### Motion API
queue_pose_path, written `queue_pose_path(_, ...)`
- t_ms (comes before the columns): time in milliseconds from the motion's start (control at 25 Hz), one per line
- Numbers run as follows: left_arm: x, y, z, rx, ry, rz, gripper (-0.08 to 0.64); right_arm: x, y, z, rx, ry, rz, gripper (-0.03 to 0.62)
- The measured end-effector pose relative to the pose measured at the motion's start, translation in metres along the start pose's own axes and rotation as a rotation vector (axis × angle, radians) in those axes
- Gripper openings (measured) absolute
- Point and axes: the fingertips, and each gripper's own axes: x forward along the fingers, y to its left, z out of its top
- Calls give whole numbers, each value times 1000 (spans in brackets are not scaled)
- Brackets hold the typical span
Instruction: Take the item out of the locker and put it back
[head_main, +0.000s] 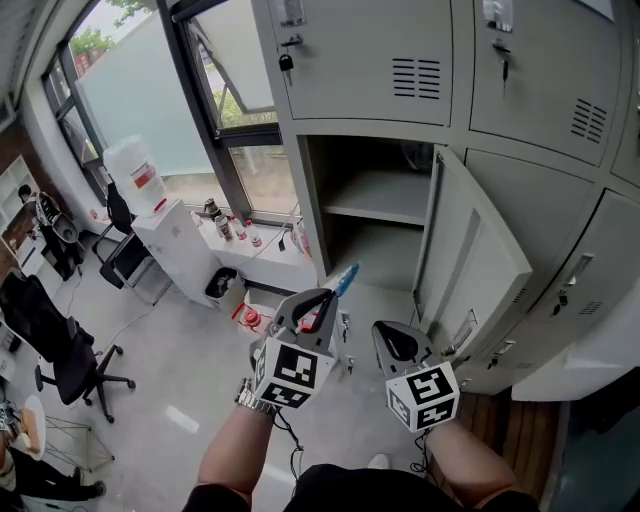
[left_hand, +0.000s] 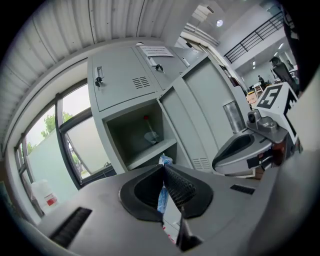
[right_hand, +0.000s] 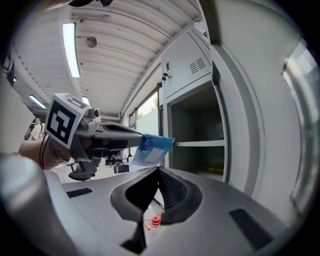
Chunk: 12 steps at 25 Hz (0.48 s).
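Note:
The open locker compartment (head_main: 372, 235) has a shelf (head_main: 385, 195) across its middle, and its grey door (head_main: 478, 262) is swung out to the right. My left gripper (head_main: 330, 297) hangs in front of the opening, below its left side. It is shut on a flat blue packet (head_main: 345, 278) that sticks out past the tips towards the locker. The left gripper view shows the packet (left_hand: 162, 192) pinched between the pads, with the compartment (left_hand: 142, 132) ahead. My right gripper (head_main: 390, 335) is beside it, near the door's lower edge, shut and empty. The right gripper view shows the packet (right_hand: 152, 150) to its left.
Closed grey locker doors (head_main: 365, 55) surround the open compartment. A water dispenser (head_main: 165, 235) and a low ledge with bottles (head_main: 232, 228) stand by the window at left. A black office chair (head_main: 60, 350) is at far left. A small red object (head_main: 250, 318) lies on the floor.

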Motion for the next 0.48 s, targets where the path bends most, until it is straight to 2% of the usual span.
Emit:
queue_pose_path(280, 32, 6, 37, 78, -37, 3, 21, 1, -13, 8, 2, -21, 4, 52)
queue_pose_path(480, 58, 19, 64, 166, -88, 10, 21, 10, -20, 11, 2, -28, -18, 52)
